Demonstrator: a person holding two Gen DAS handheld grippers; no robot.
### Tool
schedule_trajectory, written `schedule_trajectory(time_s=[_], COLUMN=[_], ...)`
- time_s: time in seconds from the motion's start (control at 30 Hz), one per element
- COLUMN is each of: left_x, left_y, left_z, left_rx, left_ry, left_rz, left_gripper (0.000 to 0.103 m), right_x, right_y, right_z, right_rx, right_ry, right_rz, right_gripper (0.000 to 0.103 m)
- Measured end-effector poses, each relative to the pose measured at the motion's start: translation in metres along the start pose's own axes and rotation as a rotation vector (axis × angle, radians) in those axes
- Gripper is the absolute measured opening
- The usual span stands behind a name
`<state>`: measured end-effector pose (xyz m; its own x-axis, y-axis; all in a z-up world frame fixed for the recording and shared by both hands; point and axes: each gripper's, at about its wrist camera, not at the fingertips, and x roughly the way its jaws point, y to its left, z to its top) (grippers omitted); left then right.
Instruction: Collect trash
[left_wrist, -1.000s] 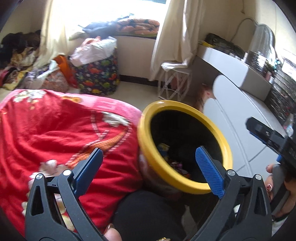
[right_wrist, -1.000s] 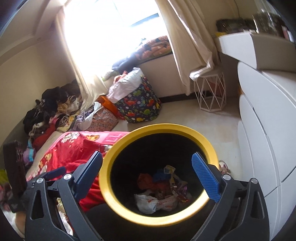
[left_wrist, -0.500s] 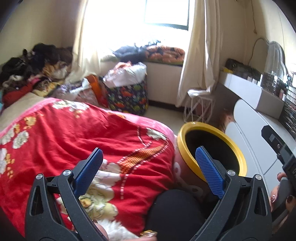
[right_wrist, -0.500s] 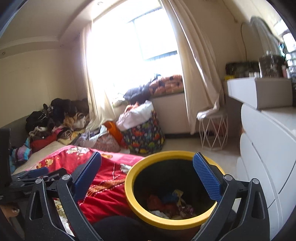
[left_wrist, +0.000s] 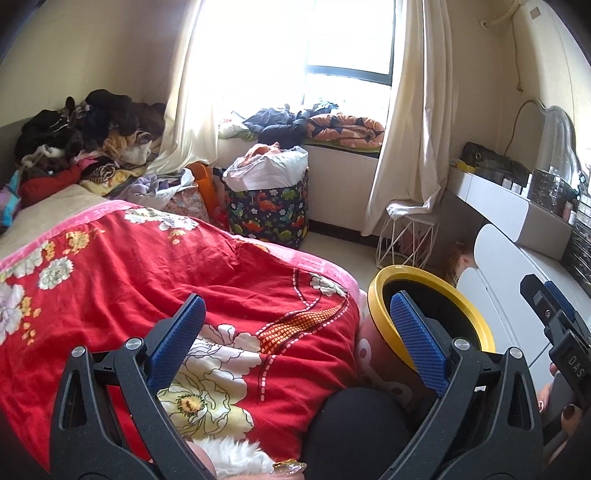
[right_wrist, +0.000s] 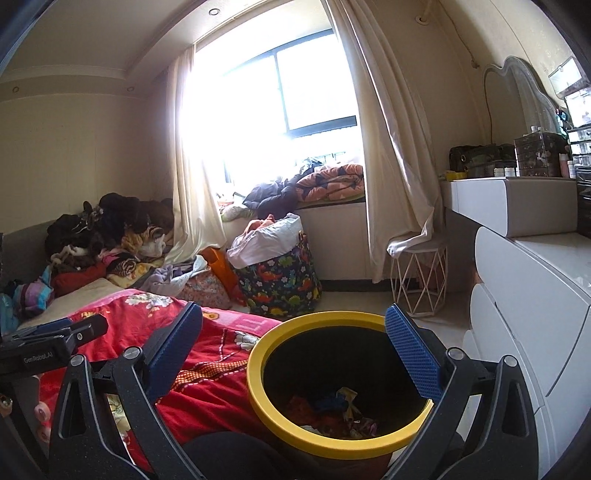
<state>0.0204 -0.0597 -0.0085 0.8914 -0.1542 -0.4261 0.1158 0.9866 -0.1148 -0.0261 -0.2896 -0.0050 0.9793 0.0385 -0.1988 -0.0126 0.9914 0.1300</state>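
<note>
A yellow-rimmed black trash bin (right_wrist: 258, 384) stands beside the bed, with crumpled wrappers and scraps (right_wrist: 336, 410) at its bottom. In the left wrist view the same bin (left_wrist: 373, 295) sits low right, its inside mostly hidden. My left gripper (left_wrist: 299, 339) is open over the red floral blanket (left_wrist: 147, 277), holding nothing. My right gripper (right_wrist: 295, 347) is open above the bin's mouth, also holding nothing. No loose trash shows outside the bin.
White drawers (right_wrist: 524, 302) and a dressing table line the right wall. A wire stool (right_wrist: 417, 280) stands under the curtain. A dinosaur-print laundry bag (right_wrist: 284, 280) sits on the floor by the window. Clothes (left_wrist: 85, 140) pile up at the bed's far end.
Both grippers have risen and tilted up, so the bin has dropped lower in both views and more of the room and window shows. Both stay open.
</note>
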Motion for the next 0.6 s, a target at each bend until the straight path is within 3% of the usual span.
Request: schedule_trajectory(time_s=[0.6], left_x=[0.0005], left_y=[-0.0006], left_z=[0.0000], left_rx=[0.004], left_ry=[0.000], left_rz=[-0.001], left_gripper=[0.092], right_x=[-0.0004], right_y=[-0.0033], right_z=[-0.0016], right_rx=[0.002], right_ry=[-0.001], right_rz=[-0.005], right_gripper=[0.097])
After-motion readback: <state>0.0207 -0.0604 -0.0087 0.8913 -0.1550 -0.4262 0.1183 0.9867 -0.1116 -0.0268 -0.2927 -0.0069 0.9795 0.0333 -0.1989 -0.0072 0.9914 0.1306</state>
